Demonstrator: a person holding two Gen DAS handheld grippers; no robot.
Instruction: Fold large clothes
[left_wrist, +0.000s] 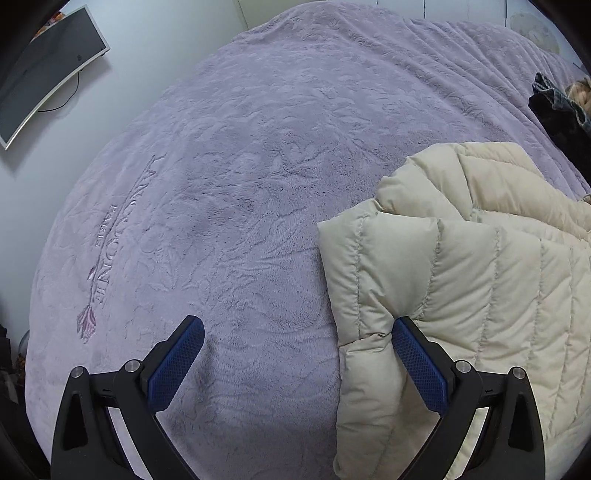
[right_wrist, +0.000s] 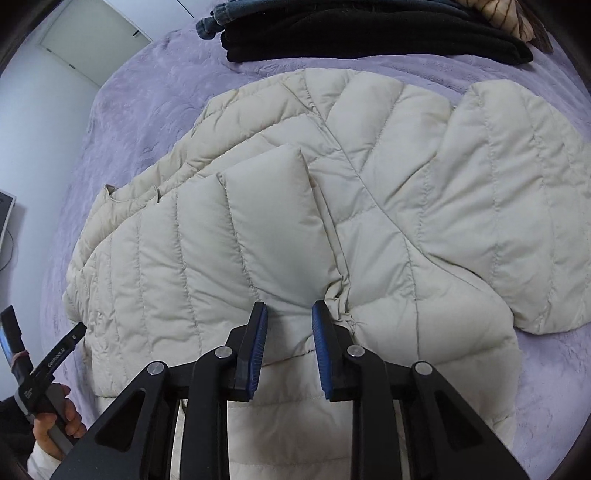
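My right gripper (right_wrist: 289, 314) has its jaws drawn narrow with a ridge of the cream puffer jacket (right_wrist: 332, 206) pinched between the blue pads; the fabric puckers at the right pad, so I judge it clenched on the jacket. My left gripper (left_wrist: 297, 328) stands spread wide: one pad hangs over the bare lilac bedspread (left_wrist: 240, 166), the other just touches the jacket's near edge, gripping nothing. The jacket lies flat on the bed, a quilted sleeve (right_wrist: 236, 236) folded across the body and the other sleeve splayed out on the right side of the right wrist view. A stack of dark folded garments (right_wrist: 369, 37) sits beyond it, apart. The hand (right_wrist: 55, 421) carrying the left tool shows at the lower corner of that view. To do this fold well, I would take a matching bite with the left gripper, lift both evenly, and lay the panel over without dragging the folded sleeve loose.
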